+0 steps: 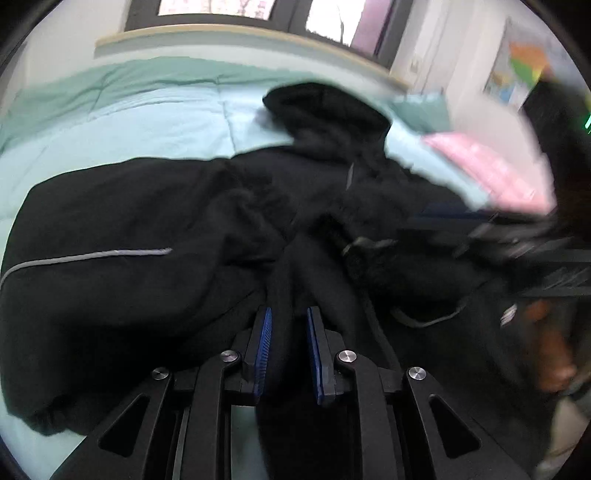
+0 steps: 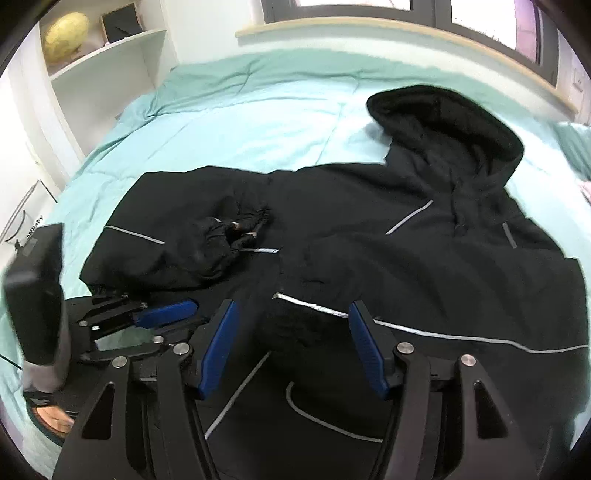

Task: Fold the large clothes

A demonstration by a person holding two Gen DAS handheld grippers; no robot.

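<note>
A large black hooded jacket [image 2: 424, 240] with thin grey reflective stripes lies spread on a light teal bed [image 2: 240, 122], hood toward the far right. One sleeve with its cuff [image 2: 236, 232] is folded across the body. My left gripper [image 1: 289, 321] is shut on a fold of the black jacket [image 1: 147, 221] near its lower edge; it also shows in the right wrist view [image 2: 162, 314] at the lower left. My right gripper [image 2: 290, 314] is open and empty, hovering just above the jacket's front.
A white shelf unit [image 2: 107, 62] with a yellow ball stands at the bed's far left. A window sill [image 2: 369, 29] runs behind the bed. Pink and teal bedding [image 1: 480, 162] lies at the right in the left wrist view.
</note>
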